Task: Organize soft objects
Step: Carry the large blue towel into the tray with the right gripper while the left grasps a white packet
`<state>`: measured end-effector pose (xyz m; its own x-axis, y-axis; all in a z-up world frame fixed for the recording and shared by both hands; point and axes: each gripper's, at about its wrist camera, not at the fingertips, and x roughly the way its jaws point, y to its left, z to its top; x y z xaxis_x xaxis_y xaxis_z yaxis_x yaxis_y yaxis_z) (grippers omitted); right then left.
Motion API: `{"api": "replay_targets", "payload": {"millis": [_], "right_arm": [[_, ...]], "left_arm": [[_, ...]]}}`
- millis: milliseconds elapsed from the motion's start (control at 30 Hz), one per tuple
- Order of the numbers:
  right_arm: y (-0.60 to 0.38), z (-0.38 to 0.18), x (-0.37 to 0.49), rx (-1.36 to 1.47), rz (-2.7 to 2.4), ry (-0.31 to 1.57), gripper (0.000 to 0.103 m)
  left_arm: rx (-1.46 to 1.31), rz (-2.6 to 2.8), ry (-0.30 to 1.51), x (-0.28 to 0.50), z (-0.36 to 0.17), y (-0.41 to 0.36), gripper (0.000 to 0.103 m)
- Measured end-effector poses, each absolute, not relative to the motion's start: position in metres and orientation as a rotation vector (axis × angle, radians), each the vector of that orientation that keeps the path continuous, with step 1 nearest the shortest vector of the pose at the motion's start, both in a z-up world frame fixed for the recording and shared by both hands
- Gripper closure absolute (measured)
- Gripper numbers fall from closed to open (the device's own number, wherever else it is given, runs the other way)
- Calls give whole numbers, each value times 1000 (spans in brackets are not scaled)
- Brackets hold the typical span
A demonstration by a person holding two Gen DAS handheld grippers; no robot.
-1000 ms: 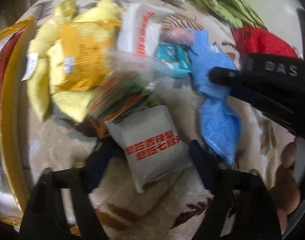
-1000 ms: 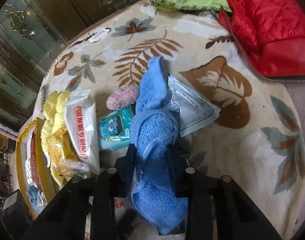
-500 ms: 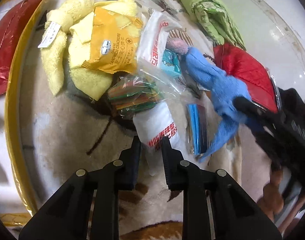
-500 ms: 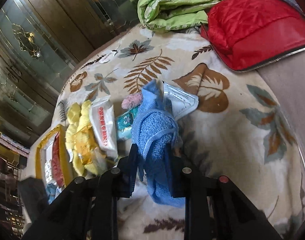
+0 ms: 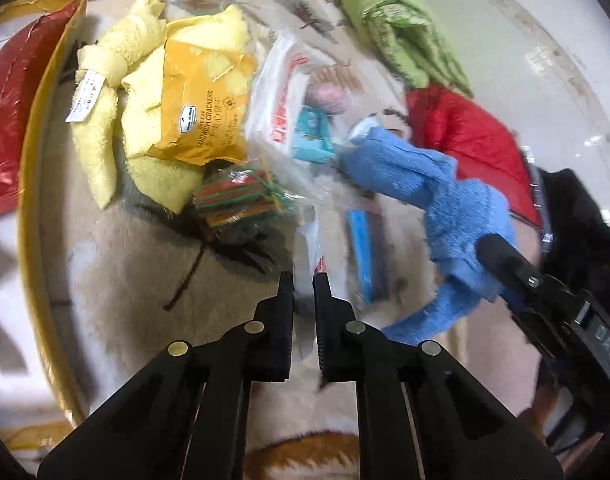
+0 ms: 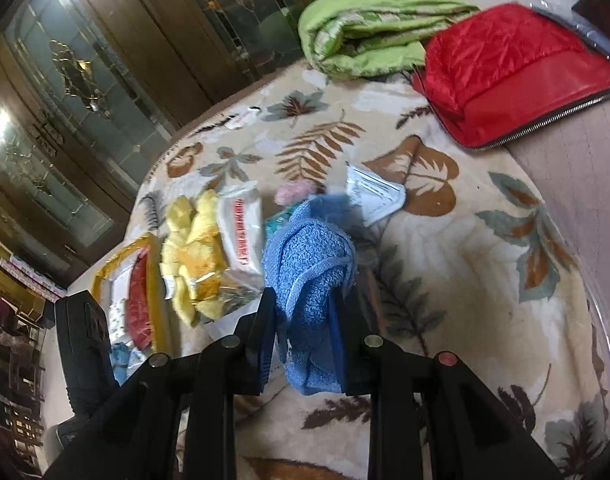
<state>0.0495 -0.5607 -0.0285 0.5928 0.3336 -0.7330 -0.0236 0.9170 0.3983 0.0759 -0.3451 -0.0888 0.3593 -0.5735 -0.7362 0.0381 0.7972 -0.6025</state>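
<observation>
While pinched, blue towel (image 6: 309,264) hangs between fingers (image 6: 265,336) (right)

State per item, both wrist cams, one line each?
left gripper: jaws closing, pinching the white packet's edge
white packet: thin edge between the pads
right gripper: shut on blue towel
blue towel: bunched, lifted
yellow towel: crumpled
green blanket: folded
</observation>
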Motion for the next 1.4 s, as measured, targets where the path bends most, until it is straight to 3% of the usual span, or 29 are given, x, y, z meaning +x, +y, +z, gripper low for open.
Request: {"api": "replay_targets", "payload": {"millis": [467, 700, 1400], "right_arm": [[-480, 36, 5, 291, 424, 791, 79], [-419, 44, 11, 252, 542, 787, 79], [-318, 30, 66, 122, 587, 823, 81]], "left_arm": [[-767, -385, 964, 22, -30, -220, 95], [-724, -234, 873, 6, -7, -151, 95], [-666, -68, 914, 31, -28, -83, 95]]}}
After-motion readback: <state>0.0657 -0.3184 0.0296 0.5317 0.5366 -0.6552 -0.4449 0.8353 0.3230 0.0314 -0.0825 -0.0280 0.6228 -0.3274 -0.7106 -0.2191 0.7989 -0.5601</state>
